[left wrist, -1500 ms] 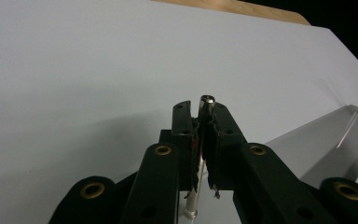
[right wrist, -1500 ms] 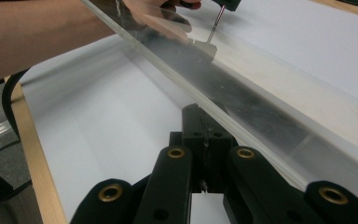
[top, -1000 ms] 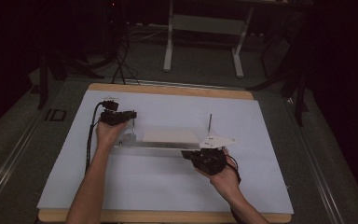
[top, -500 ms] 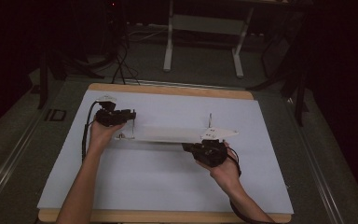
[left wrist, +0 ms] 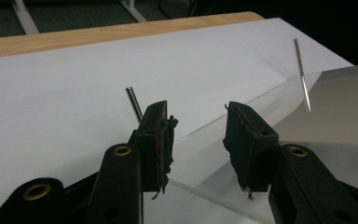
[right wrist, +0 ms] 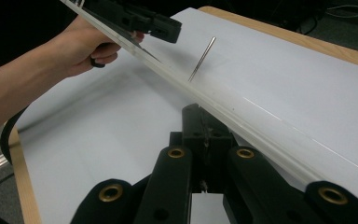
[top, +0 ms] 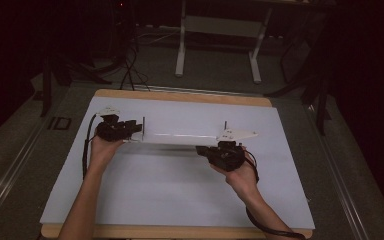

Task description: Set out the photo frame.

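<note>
Fingers [right wrist: 200, 135] of right gripper [top: 223, 155] clamped on clear plate [top: 180, 137] edge; left gripper [left wrist: 196, 140] fingers had just been opening, plate edge between them unpressed.

The room is dim, nearly black along its far side and at both edges. A grey carpeted floor [top: 220, 70] surrounds the desk [top: 180, 96], whose wooden rim frames a white sheet [top: 180, 190]. Beyond it stands a white metal frame [top: 220, 30] on splayed feet, with dark cables [top: 130, 65] trailing across the floor beside it.
</note>
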The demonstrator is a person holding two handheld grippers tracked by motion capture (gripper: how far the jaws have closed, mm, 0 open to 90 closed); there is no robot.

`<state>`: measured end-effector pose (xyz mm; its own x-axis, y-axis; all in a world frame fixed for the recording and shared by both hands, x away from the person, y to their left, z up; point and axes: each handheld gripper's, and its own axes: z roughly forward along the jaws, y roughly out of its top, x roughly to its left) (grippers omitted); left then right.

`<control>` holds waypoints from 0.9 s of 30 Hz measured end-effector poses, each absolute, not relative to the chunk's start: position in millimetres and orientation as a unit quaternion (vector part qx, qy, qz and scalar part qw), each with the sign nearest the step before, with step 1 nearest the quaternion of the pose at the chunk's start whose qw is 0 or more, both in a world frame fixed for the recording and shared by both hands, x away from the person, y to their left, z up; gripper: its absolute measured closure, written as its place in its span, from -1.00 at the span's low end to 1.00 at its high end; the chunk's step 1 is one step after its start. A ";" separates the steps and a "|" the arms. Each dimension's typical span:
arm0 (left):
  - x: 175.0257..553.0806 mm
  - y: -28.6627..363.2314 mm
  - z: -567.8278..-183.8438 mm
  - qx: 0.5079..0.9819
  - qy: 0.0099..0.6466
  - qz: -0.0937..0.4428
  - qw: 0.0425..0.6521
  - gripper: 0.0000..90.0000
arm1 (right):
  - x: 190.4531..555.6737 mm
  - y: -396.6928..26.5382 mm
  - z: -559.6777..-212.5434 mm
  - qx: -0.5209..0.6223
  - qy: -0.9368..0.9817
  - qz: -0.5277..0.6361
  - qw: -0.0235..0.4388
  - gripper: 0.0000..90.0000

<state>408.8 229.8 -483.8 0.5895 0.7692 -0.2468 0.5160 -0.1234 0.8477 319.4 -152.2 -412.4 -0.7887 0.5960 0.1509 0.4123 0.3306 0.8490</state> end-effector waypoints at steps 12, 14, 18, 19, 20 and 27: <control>392.5 238.5 -476.0 0.730 0.432 0.168 0.502 0.30 | 328.4 -152.6 -406.5 0.317 0.805 0.493 0.096 1.00; 390.6 239.8 -476.2 0.731 0.431 0.173 0.501 0.30 | 330.9 -153.4 -405.1 0.320 0.803 0.494 0.097 1.00; 387.2 241.7 -476.9 0.729 0.431 0.188 0.497 0.30 | 334.5 -153.3 -402.6 0.320 0.803 0.492 0.099 1.00; 386.8 242.1 -476.7 0.729 0.430 0.188 0.498 0.30 | 335.4 -153.2 -401.8 0.322 0.803 0.491 0.099 1.00; 386.3 242.2 -476.3 0.729 0.430 0.190 0.498 0.30 | 336.2 -153.2 -401.5 0.322 0.803 0.491 0.101 1.00; 384.9 245.3 -475.8 0.732 0.426 0.193 0.496 0.29 | 342.5 -152.9 -398.2 0.326 0.800 0.494 0.101 1.00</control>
<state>384.9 245.3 -475.8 0.5629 0.8146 -0.1401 0.4311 -0.1448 0.8906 342.5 -152.9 -398.2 -0.7671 0.6212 0.1599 0.4216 0.3005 0.8555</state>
